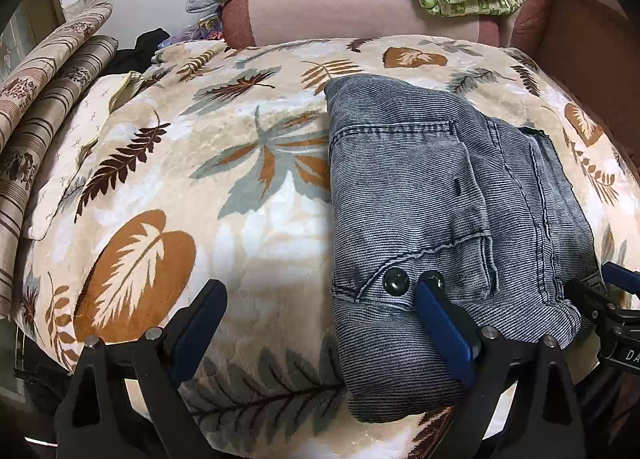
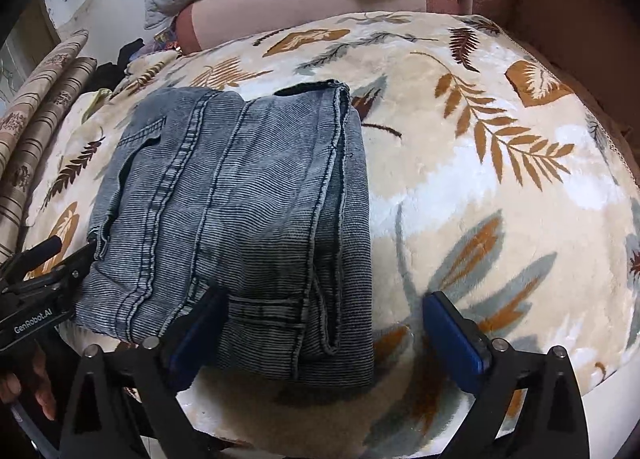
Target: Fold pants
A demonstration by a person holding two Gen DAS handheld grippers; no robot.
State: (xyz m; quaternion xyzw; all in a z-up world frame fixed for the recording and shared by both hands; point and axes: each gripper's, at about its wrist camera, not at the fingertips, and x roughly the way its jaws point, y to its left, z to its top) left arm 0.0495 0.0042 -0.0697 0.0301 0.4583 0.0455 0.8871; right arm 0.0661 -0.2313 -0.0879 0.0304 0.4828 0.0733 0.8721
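Folded pants (image 1: 440, 195) on leaf-print blanket (image 1: 248, 163), left claw (image 1: 320, 323) and right claw (image 2: 324, 335) — both apart

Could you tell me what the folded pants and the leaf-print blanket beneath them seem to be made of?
Pants: probably faded blue-grey denim or fine corduroy, matte; fine ribbing and contrast stitching show. Blanket: likely plush fleece, slightly shiny; its fuzzy pile catches light.

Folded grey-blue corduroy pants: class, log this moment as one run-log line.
pants: grey-blue corduroy pants folded | surface: leaf-print blanket | left gripper: open | right gripper: open
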